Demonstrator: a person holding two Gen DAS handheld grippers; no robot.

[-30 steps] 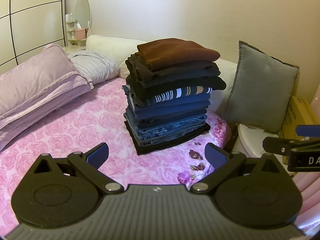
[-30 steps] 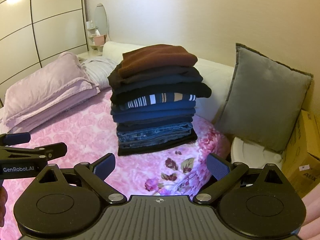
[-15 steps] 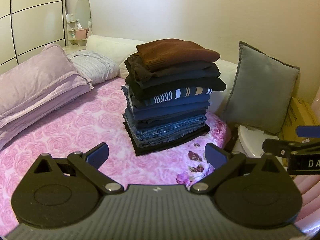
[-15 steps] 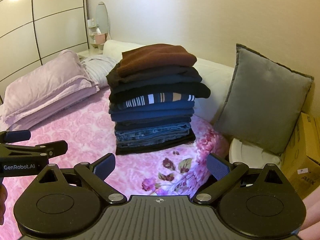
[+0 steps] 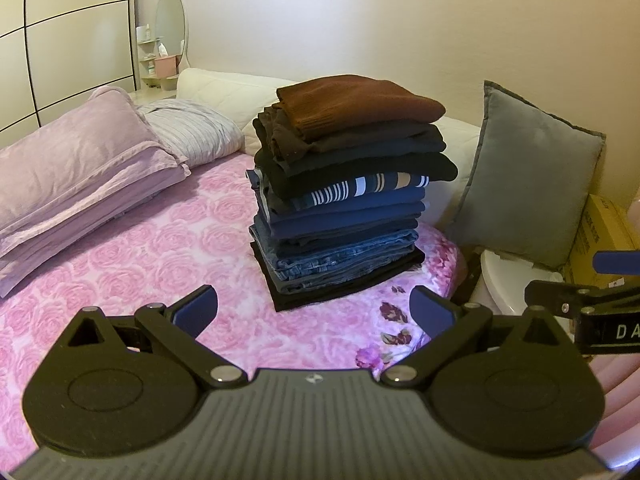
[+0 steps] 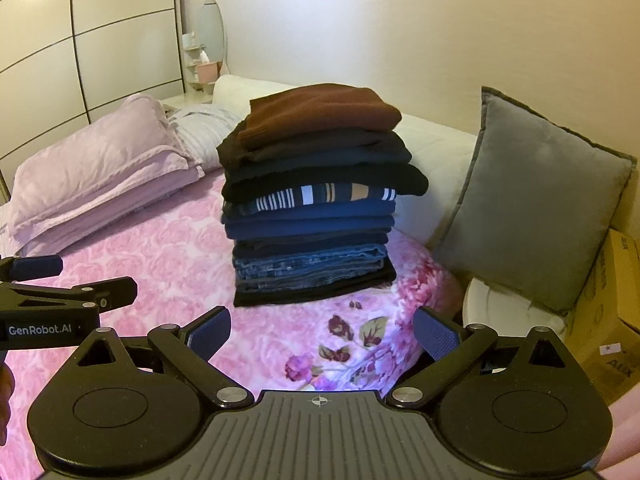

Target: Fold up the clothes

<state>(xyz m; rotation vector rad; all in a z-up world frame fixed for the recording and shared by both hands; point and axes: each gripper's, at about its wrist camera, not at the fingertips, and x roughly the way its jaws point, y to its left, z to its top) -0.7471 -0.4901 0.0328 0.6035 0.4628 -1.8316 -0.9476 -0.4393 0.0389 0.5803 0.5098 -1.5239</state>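
Nearest in the left wrist view, the left gripper (image 5: 312,312) hovers above the bed (image 5: 168,256), its blue-padded fingers (image 5: 196,308) spread wide with nothing between them. The right gripper (image 6: 322,330) hangs just beside it at the same height, its jaws equally wide apart and empty; each gripper shows side-on at the edge of the other's view.

Past both pairs of fingertips, well apart from them, the stack (image 5: 344,196) of folded clothes stands upright on the pink rose-print cover, near the bed's right edge and toward its head. A black piece lies at the bottom, jeans (image 5: 340,256) on it, then navy layers, a striped top (image 5: 360,188), dark pieces, and a brown sweater (image 5: 356,104) on top. The layers sit roughly square, with the upper ones jutting a little to the right.

Along the bed's left edge lie folded lilac bedding (image 5: 76,168) and, farther back, a striped pillow (image 5: 192,132). A grey cushion (image 5: 528,184) leans upright off the right edge, with a cardboard box (image 5: 600,244) beside it. Behind the stack runs a cream headboard (image 5: 224,88), and in the far left corner stands an oval mirror (image 5: 170,24).
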